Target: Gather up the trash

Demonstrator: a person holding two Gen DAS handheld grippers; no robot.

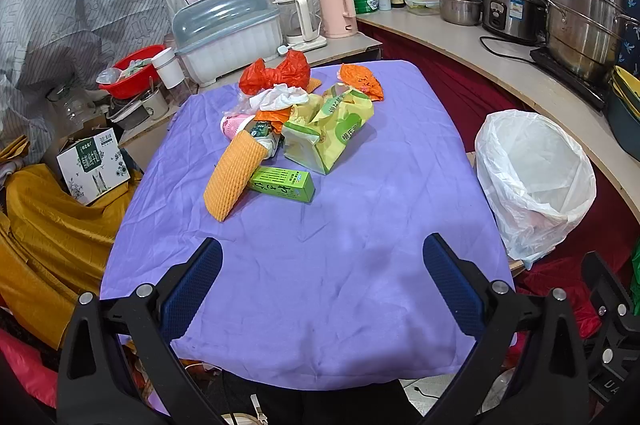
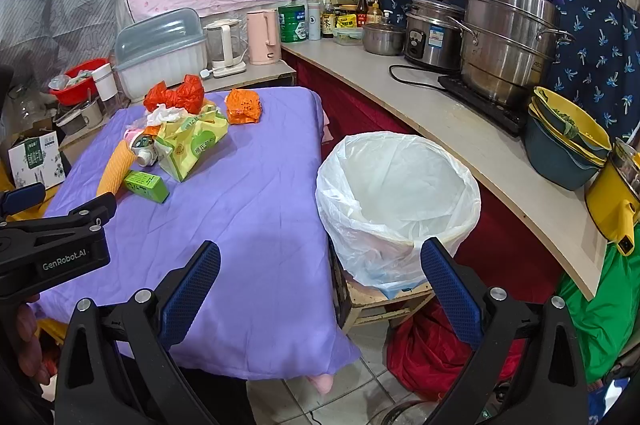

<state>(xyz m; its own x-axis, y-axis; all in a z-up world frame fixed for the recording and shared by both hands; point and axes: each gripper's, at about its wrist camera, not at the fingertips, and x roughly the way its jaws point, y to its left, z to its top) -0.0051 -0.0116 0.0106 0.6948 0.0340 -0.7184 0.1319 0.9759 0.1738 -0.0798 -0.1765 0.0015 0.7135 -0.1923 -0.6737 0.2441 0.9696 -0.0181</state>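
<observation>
A heap of trash lies at the far half of the purple-covered table (image 1: pixel 320 285): a red plastic bag (image 1: pixel 276 71), an orange wrapper (image 1: pixel 360 79), a yellow-green tissue pack (image 1: pixel 328 129), an orange foam sleeve (image 1: pixel 234 171) and a small green box (image 1: pixel 282 183). The heap also shows in the right wrist view, with the tissue pack (image 2: pixel 192 141) and green box (image 2: pixel 146 185). A bin lined with a white bag (image 2: pixel 400 201) stands right of the table. My left gripper (image 1: pixel 322 257) is open and empty over the near table. My right gripper (image 2: pixel 320 259) is open and empty near the bin.
A counter (image 2: pixel 460 129) runs along the right with steel pots (image 2: pixel 508 41), a rice cooker (image 2: pixel 432 33) and stacked bowls (image 2: pixel 568 141). Behind the table stand a dish box (image 1: pixel 230 33) and kettles (image 1: pixel 338 9). A carton (image 1: pixel 94 165) and yellow cloth lie left.
</observation>
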